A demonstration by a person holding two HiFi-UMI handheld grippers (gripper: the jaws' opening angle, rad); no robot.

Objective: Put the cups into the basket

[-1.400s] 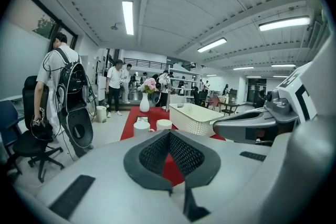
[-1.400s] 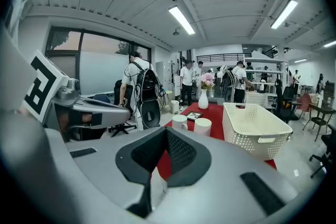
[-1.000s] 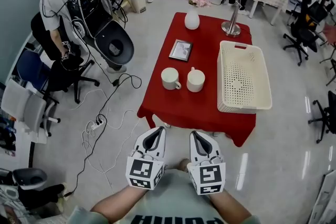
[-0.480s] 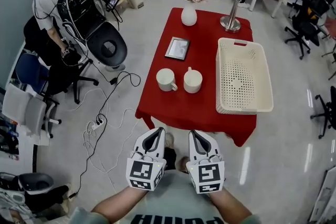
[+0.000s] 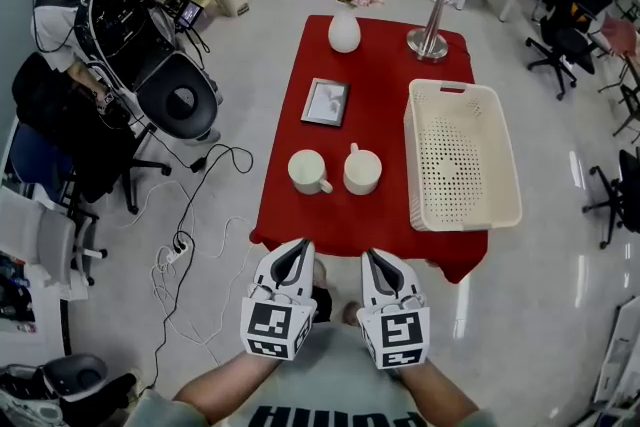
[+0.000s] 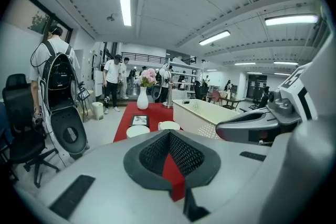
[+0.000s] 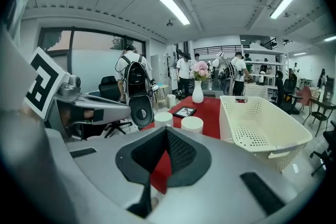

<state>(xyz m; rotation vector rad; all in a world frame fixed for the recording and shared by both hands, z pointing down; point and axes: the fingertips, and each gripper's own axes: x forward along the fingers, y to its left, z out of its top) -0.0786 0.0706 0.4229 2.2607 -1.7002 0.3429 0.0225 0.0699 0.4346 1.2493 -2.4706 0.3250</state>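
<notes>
Head view: one red-clothed table (image 5: pixel 385 105); one white perforated basket (image 5: pixel 462 163) on its right side; two white cups, left cup (image 5: pixel 307 171) and right cup (image 5: pixel 362 170), standing beside the basket; left gripper (image 5: pixel 297 253) and right gripper (image 5: pixel 377 257), jaws closed, empty.

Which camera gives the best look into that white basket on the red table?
The head view: it looks down into the whole basket and shows that it is empty. The right gripper view shows it large but slanted, from the side. The left gripper view catches only part of its wall, far off.
</notes>
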